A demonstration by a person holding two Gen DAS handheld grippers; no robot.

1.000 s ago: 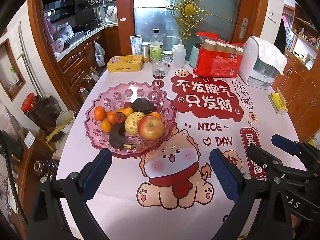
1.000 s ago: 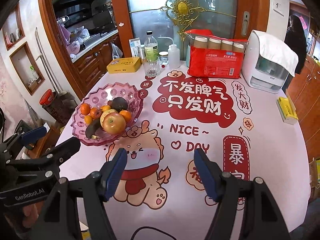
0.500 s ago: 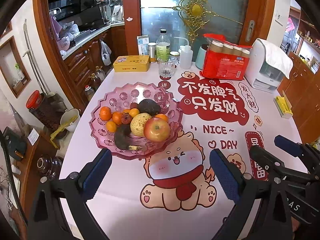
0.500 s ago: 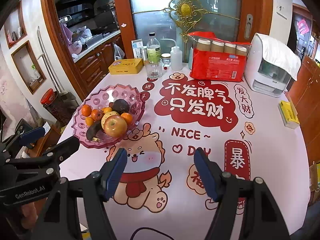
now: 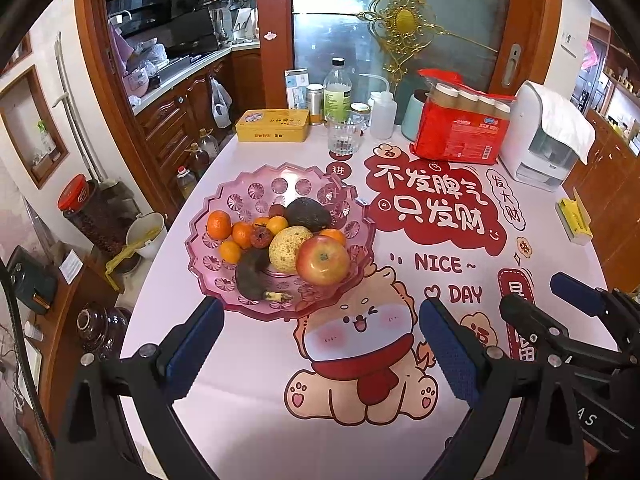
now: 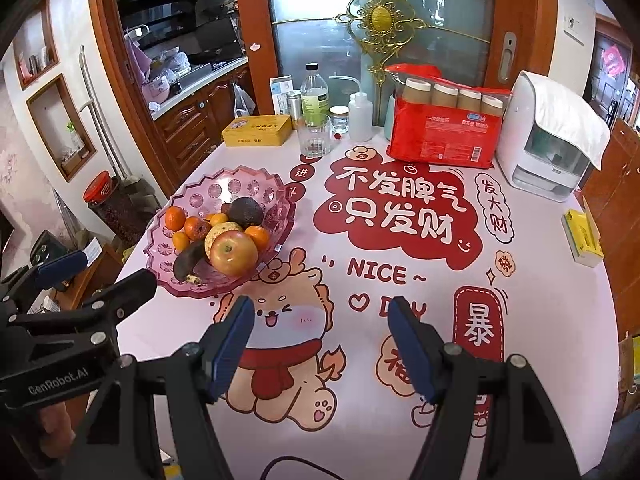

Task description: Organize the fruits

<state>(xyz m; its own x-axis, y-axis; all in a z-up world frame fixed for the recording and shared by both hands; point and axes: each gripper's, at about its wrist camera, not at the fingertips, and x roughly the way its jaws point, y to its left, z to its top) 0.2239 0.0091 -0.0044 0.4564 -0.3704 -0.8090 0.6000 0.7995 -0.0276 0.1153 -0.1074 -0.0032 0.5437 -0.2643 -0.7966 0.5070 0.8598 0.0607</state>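
Observation:
A pink glass fruit bowl stands on the left of the table and also shows in the right wrist view. It holds a red apple, a yellow pear, a dark avocado, a blackened banana and several small oranges. My left gripper is open and empty, hovering just in front of the bowl. My right gripper is open and empty, over the cartoon dog print to the right of the bowl.
At the table's far edge stand a yellow tin, a glass, bottles, a red pack of cups and a white appliance. A yellow box lies at the right edge. Cabinets and floor clutter lie left.
Both grippers have drawn back and risen slightly, so the bowl and table look a little lower in view. Both jaws stay open and empty.

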